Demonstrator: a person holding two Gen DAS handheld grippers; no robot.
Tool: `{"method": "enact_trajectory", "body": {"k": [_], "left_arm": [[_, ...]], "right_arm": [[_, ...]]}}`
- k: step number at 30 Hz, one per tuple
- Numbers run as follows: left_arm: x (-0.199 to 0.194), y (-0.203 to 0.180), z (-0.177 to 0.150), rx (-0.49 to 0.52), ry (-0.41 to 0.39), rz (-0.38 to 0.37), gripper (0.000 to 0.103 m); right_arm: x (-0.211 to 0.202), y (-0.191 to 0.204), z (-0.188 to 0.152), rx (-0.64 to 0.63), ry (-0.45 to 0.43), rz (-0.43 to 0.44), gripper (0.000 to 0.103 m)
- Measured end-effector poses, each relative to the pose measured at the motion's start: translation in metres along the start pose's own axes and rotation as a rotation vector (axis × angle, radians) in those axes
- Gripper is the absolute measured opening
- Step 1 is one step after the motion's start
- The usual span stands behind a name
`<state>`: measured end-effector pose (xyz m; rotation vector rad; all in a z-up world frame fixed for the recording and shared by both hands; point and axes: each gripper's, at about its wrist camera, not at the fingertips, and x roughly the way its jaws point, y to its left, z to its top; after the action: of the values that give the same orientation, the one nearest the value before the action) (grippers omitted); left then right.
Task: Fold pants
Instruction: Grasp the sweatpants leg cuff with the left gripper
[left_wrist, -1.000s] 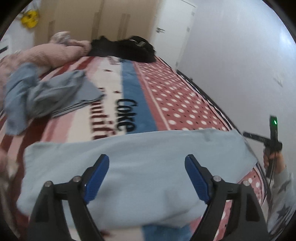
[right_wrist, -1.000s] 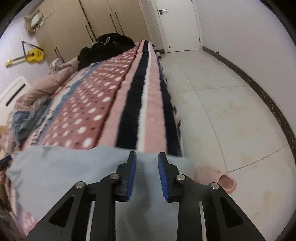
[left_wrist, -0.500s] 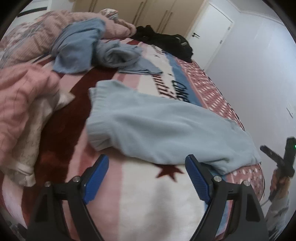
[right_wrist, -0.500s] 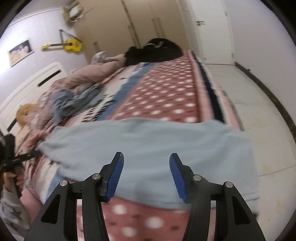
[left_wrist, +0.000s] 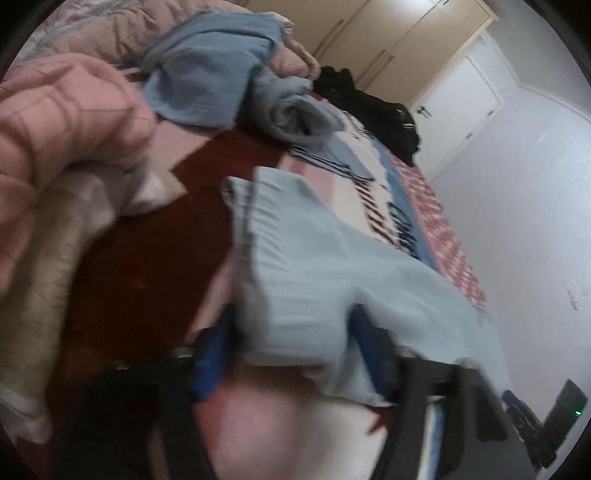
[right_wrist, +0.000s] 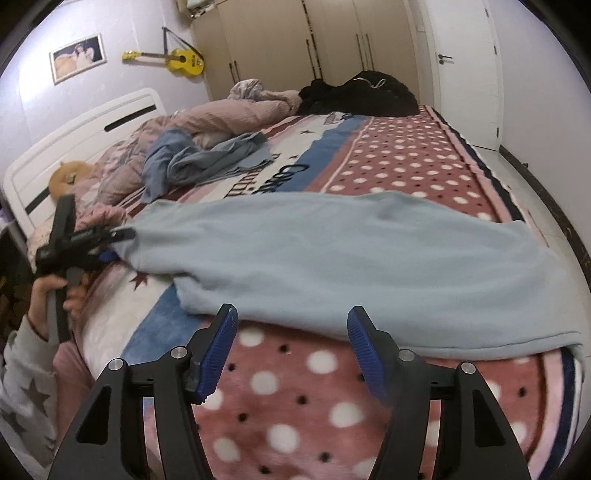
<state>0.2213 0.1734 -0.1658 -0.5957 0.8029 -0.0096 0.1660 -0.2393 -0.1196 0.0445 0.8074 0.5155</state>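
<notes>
The left hand-held gripper (left_wrist: 291, 343) has just been closing on the waistband end of the light blue pants (right_wrist: 332, 258); the cloth sits bunched between its blue pads, which appear to press on it, though that view is blurred. The right hand-held gripper (right_wrist: 291, 339) has just been opening; its jaws stand apart with nothing between them, just short of the pants' near edge. The pants lie stretched across the patterned blanket (right_wrist: 406, 158) on the bed, already doubled leg over leg by the look of it. The step in hand seems to be taking hold of both ends. Next, the right needs to reach the cuff end (right_wrist: 546, 295) and close before either end is carried over.
</notes>
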Motion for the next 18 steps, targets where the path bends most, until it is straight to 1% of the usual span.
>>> {"method": "enact_trajectory", "body": {"k": [1,2,3,7,9,11,12,13,14,16,18], "left_arm": [[-0.001,0.004,0.0,-0.003,-0.002,0.007,0.034],[-0.004,0.007,0.0,-0.011,-0.007,0.003,0.029],[-0.007,0.008,-0.001,-0.009,-0.011,0.004,0.028],[-0.014,-0.003,-0.006,0.097,-0.041,0.081,0.028],[-0.014,-0.005,-0.008,0.109,-0.021,0.099,0.029],[-0.017,-0.004,-0.01,0.098,0.018,0.099,0.036],[-0.022,-0.002,-0.012,0.088,0.019,0.096,0.042],[-0.026,-0.001,-0.015,0.081,0.028,0.099,0.056],[-0.03,-0.001,-0.019,0.082,0.038,0.092,0.065],[-0.038,-0.001,-0.027,0.076,0.056,0.044,0.068],[-0.037,0.0,-0.031,0.045,0.083,-0.032,0.068]], "right_arm": [[0.002,0.003,0.0,-0.002,0.002,0.002,0.058],[0.003,0.005,0.0,-0.001,0.002,0.006,0.058],[0.004,0.007,0.001,0.0,0.002,0.012,0.058],[0.007,0.013,0.006,0.0,-0.002,0.022,0.058],[0.007,0.015,0.009,-0.007,-0.005,0.024,0.058],[0.005,0.018,0.011,-0.014,-0.008,0.027,0.058],[0.004,0.019,0.011,-0.017,-0.011,0.03,0.058],[0.002,0.02,0.011,-0.021,-0.013,0.033,0.058],[0.001,0.02,0.011,-0.024,-0.015,0.035,0.058],[0.0,0.022,0.01,-0.027,-0.018,0.044,0.058],[0.0,0.024,0.01,-0.028,-0.02,0.053,0.058]]}}
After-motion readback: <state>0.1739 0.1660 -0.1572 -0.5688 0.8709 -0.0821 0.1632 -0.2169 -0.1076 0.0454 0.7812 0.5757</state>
